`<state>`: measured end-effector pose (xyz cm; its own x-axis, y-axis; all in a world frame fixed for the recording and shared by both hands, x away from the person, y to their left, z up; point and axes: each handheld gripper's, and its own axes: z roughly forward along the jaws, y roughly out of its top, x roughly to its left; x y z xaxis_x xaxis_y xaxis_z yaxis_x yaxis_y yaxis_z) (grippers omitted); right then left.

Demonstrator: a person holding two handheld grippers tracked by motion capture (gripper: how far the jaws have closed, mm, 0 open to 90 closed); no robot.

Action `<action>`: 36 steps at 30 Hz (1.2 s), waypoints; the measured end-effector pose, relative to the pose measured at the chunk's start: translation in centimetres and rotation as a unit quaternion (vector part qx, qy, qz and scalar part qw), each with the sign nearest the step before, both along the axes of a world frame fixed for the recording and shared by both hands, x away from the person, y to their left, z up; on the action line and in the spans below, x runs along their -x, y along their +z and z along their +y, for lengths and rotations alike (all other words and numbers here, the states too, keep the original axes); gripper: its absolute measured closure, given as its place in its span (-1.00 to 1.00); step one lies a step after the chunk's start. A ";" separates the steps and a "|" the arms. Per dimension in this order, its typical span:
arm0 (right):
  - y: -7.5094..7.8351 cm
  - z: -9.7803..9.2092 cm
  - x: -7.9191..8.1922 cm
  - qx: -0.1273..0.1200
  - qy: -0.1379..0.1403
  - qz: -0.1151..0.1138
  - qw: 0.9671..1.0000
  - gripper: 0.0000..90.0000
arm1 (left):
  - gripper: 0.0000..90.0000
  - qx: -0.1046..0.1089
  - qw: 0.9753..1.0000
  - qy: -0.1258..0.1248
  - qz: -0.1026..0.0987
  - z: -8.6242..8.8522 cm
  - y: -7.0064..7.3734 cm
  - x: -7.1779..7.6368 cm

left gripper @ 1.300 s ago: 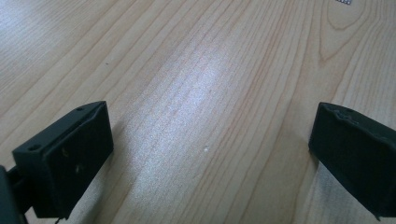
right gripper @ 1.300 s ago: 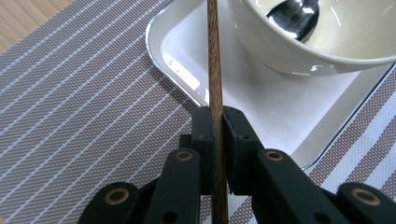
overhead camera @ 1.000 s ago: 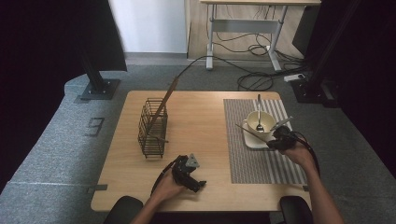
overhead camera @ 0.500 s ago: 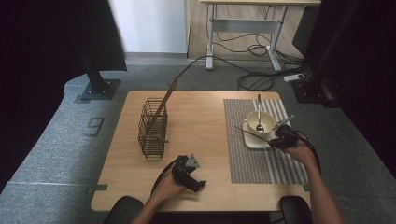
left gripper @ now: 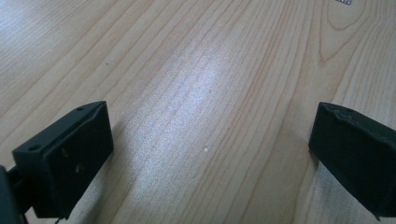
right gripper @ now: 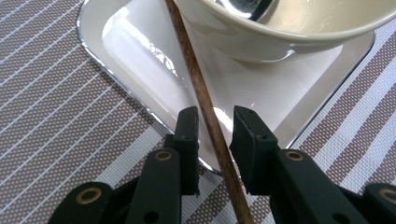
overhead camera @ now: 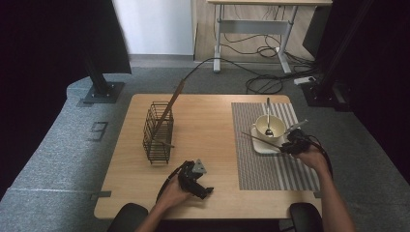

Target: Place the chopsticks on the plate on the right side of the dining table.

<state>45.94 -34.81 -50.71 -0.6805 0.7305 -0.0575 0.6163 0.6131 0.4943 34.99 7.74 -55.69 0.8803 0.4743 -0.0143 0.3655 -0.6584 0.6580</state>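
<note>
**Right gripper closing around chopstick at the plate**

We see the right gripper (right gripper: 215,128) at 3 o'clock on the light wooden table (overhead camera: 208,130), its jaws narrow on either side of a thin brown wooden chopstick (right gripper: 201,98); we cannot tell whether they touch it. The chopstick lies across the white square plate (right gripper: 140,70), beside the cream bowl (right gripper: 261,37) on the striped grey placemat (overhead camera: 270,169). At 6 o'clock, the left gripper (left gripper: 210,149) rests low over bare wood, jaws wide. A black wire basket (overhead camera: 158,131) stands at 9 o'clock.
</note>
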 end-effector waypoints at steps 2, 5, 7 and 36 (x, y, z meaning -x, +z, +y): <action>0.6 0.2 0.7 -0.008 0.005 -0.008 1.000 0.43 | -1.00 0.000 1.000 0.000 0.000 0.0 0.0 0.0; 1.2 0.7 1.8 -0.019 0.011 -0.019 1.000 0.22 | -1.00 0.001 1.000 0.000 0.000 0.0 0.0 0.0; 1.5 1.0 2.5 -0.029 0.004 -0.034 0.999 0.07 | -1.00 0.000 1.000 0.000 0.000 0.0 0.0 0.0; -2.4 3.0 7.0 -0.105 -0.098 -0.119 0.982 -0.93 | -1.00 -0.001 1.000 -0.002 -0.001 0.0 0.0 0.1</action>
<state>38.89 -31.83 -53.08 -0.5103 0.8594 -0.0327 0.5637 0.3630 0.7419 34.90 7.76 -55.70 0.8825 0.4702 -0.0123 0.3612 -0.6608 0.6579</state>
